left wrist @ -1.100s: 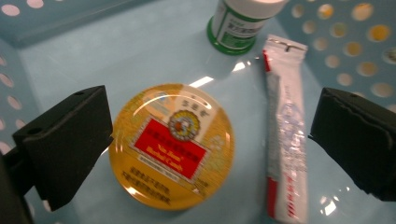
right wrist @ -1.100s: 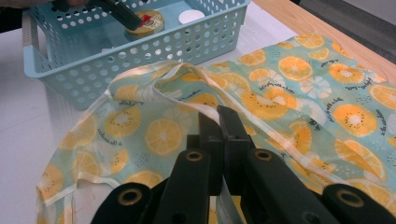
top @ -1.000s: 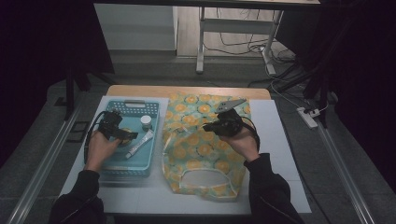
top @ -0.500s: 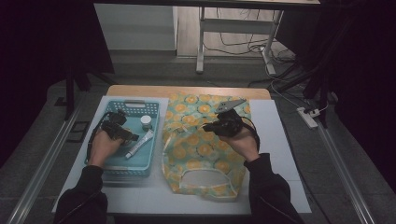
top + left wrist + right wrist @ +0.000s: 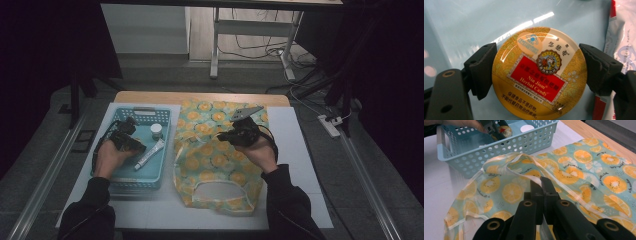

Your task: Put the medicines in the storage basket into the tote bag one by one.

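I'm closing the left gripper [image 5: 537, 75] on the candy tin [image 5: 539, 72] in the basket [image 5: 116, 176] — rigid, glossy, slippery, so rim-gripped; the right gripper [image 5: 541, 185] is pinching the soft bag [image 5: 584, 170] — shut on its edge.

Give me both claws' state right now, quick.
Left claw: jaws have just been closing around the candy tin in the blue basket; pads at its sides, grip not certain.
Right claw: shut on the orange-print bag.
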`<state>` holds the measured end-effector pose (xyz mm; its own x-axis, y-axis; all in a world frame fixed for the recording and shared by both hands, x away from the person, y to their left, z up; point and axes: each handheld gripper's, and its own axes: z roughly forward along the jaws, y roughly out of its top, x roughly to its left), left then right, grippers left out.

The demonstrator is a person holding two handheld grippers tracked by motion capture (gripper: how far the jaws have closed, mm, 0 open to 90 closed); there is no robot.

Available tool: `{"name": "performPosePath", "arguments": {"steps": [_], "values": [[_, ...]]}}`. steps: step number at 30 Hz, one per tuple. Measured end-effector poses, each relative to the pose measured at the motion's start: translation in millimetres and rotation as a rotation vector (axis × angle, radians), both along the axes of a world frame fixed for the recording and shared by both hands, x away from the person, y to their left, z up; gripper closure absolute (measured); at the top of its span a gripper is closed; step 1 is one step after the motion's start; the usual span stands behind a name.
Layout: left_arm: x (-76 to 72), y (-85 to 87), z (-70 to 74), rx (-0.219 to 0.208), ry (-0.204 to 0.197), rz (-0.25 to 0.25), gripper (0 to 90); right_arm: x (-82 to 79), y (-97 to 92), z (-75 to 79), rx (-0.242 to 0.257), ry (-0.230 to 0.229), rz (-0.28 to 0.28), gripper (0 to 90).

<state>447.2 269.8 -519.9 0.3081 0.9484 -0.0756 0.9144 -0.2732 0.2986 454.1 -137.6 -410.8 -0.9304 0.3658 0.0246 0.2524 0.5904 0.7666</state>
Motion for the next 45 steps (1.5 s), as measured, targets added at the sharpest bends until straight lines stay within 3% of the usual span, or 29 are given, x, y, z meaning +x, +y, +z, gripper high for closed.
{"name": "performPosePath", "arguments": {"steps": [4, 9, 19, 32, 45], "values": [[-1.0, 0.7, 2.0, 0.014, -0.005, 0.010, 20.4, -0.1, -0.3, 0.4, 0.004, -0.001, -0.001, 90.0], [-4.7, 3.0, 8.4, -0.050, -0.046, 0.002, 20.4, 0.4, -1.5, 0.9, 0.009, 0.000, -0.005, 90.0], [-17.5, 4.7, 33.0, -0.130, -0.129, -0.041, 20.5, 0.7, -2.0, 1.4, 0.016, 0.001, -0.008, 90.0], [-41.9, -14.8, 60.8, -0.216, -0.202, -0.170, 20.5, 1.8, -0.3, -1.8, 0.012, 0.005, -0.011, 90.0], [-63.8, -46.3, 81.2, -0.245, -0.242, -0.292, 20.5, 2.4, -0.7, -1.6, 0.021, 0.003, -0.018, 90.0]]}}
